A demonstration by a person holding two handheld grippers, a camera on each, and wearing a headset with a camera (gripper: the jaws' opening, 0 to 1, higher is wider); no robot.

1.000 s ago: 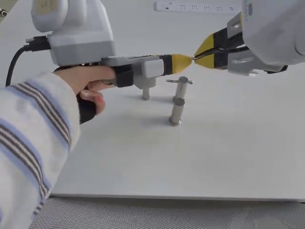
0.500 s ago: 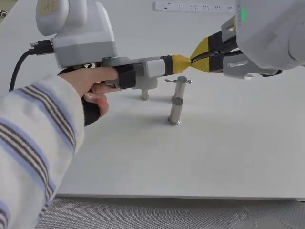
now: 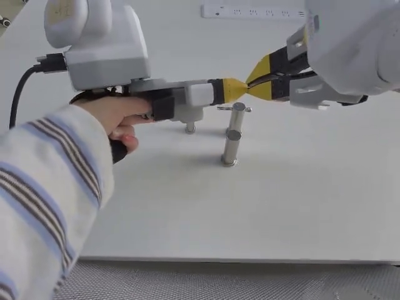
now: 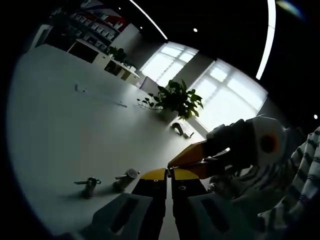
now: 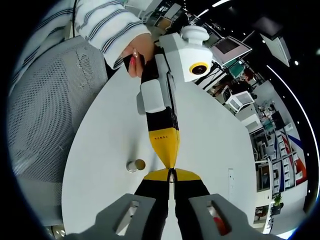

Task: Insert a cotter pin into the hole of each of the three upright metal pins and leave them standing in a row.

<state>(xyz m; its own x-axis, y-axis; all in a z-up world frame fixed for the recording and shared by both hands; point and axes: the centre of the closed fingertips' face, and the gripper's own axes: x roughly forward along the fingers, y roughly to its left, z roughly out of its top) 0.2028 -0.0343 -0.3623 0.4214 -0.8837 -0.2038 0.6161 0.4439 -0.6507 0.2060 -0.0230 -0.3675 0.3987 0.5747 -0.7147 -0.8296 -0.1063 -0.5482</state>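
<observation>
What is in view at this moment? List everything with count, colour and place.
Table: one, white, under everything.
Metal pins: three, silver, upright on the table: front pin, back pin, left pin with its top hidden.
Cotter pin: one plainly seen, silver, through the back pin's top.
Power strip: one, white, table's far edge.
Mesh surface: one, grey, below the table's near edge.
Potted plant: one, green, far beyond the table.
Left tool, right tool: yellow-tipped, shut, tips meeting above the pins; anything pinched is too small to tell.
Cable: one, black, behind the left tool.
Hand, striped sleeve: one each, holding the left tool.
</observation>
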